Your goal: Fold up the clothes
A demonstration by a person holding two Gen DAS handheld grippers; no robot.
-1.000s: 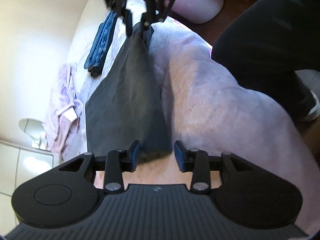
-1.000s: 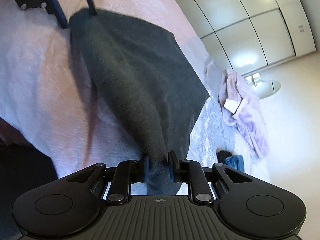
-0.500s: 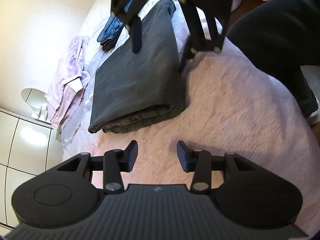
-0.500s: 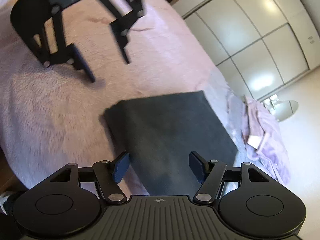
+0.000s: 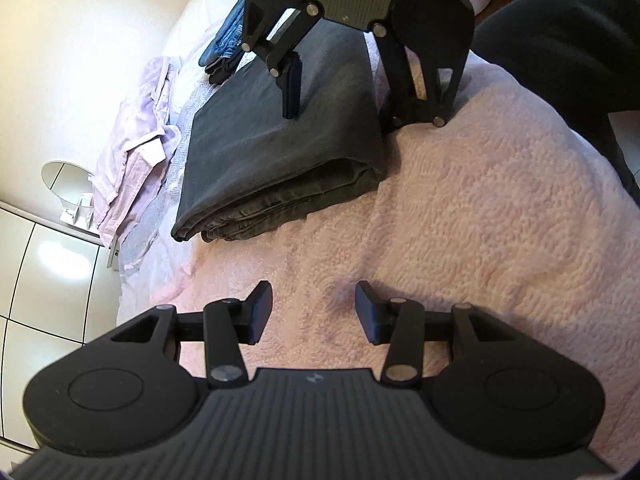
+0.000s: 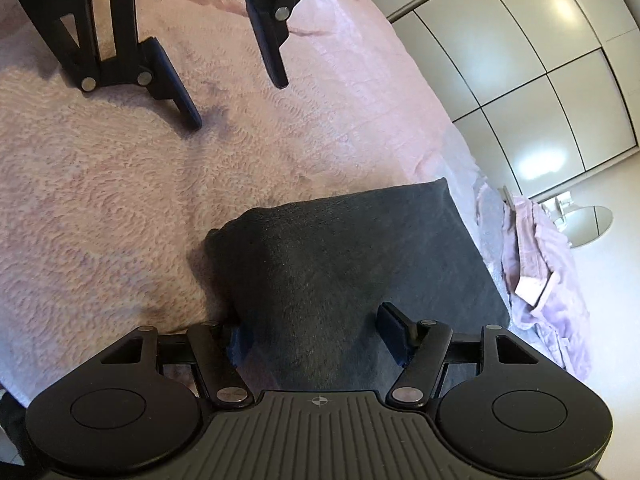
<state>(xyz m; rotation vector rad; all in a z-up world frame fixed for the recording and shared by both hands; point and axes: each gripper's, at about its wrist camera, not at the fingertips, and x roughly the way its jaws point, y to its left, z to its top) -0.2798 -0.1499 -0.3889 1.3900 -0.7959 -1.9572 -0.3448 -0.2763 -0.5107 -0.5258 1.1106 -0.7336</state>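
**Folded dark garment released on the bed**

The dark grey folded garment [image 5: 280,148] lies flat on the pink bedspread [image 5: 460,220], beside a lilac shirt [image 5: 136,140] and folded jeans [image 5: 224,44]. The left gripper [image 5: 312,308] hovers over bare bedspread, jaws apart and empty. The right gripper [image 6: 316,336] straddles the garment's near edge with jaws spread, not pinching. Risk: drawing the right gripper away low could snag the top layer and undo the fold.

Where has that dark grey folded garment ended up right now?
The dark grey folded garment lies flat on the pink bedspread, upper middle of the left wrist view, right of the lilac clothes. The open right gripper straddles its near end.
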